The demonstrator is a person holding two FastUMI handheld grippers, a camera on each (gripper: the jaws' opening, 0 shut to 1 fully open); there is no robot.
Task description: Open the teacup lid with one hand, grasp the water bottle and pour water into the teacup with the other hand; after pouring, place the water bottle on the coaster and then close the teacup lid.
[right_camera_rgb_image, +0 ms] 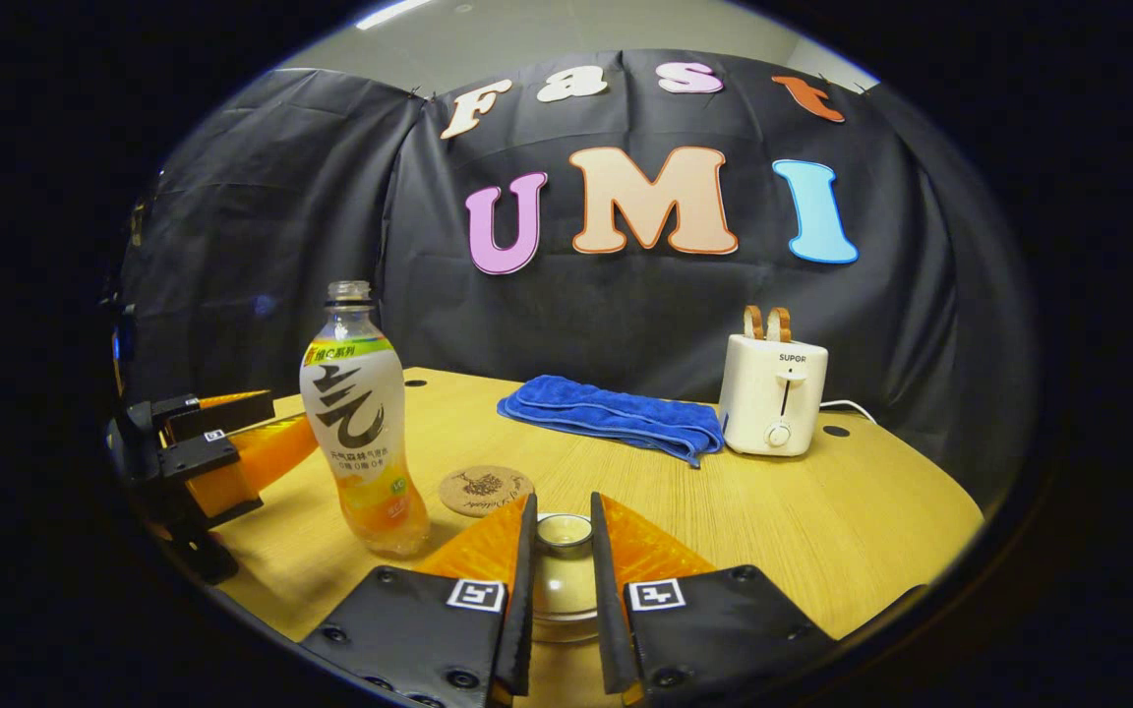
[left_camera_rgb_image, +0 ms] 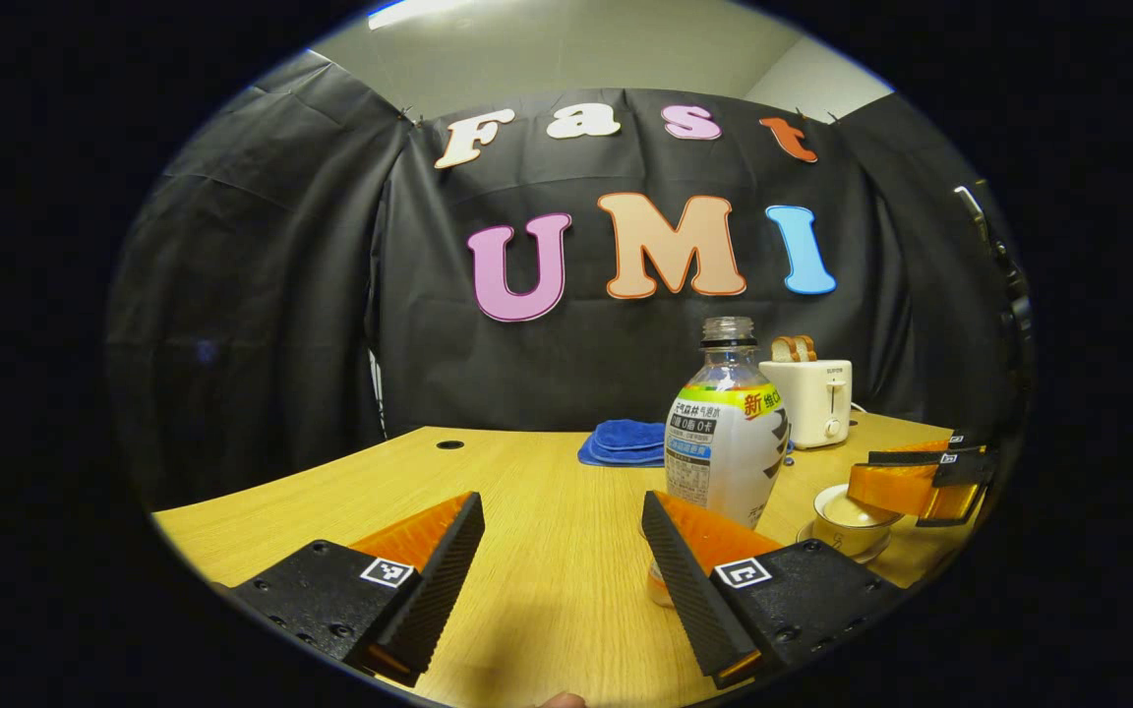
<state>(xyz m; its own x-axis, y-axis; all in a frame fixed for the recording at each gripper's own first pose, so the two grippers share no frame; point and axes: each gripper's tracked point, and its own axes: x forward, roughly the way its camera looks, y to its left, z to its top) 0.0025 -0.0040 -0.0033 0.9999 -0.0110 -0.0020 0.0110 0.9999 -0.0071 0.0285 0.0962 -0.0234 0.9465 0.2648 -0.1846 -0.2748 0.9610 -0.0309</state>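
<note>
A: Left gripper (left_camera_rgb_image: 563, 536), left gripper view: fingers spread wide apart, nothing between them. The water bottle (left_camera_rgb_image: 727, 433) stands upright on the wooden table (left_camera_rgb_image: 527, 492), uncapped, just past the right-hand finger; contact cannot be judged.

B: Right gripper (right_camera_rgb_image: 564, 551), right gripper view: fingers drawn in close on either side of the teacup lid (right_camera_rgb_image: 564, 531), at its knob. They look to be pressing it, the lid sitting on the teacup (right_camera_rgb_image: 562, 600).

A: In the left gripper view, the teacup (left_camera_rgb_image: 847, 521) is right of the bottle, with the right gripper (left_camera_rgb_image: 921, 482) over it.

B: Coaster (right_camera_rgb_image: 485, 489) lies flat between bottle (right_camera_rgb_image: 362, 423) and cup, bare. Behind: folded blue towel (right_camera_rgb_image: 616, 415), white toaster (right_camera_rgb_image: 773, 393) with bread slices in its slots. Left gripper (right_camera_rgb_image: 222, 452) sits beside the bottle, apart from it.
</note>
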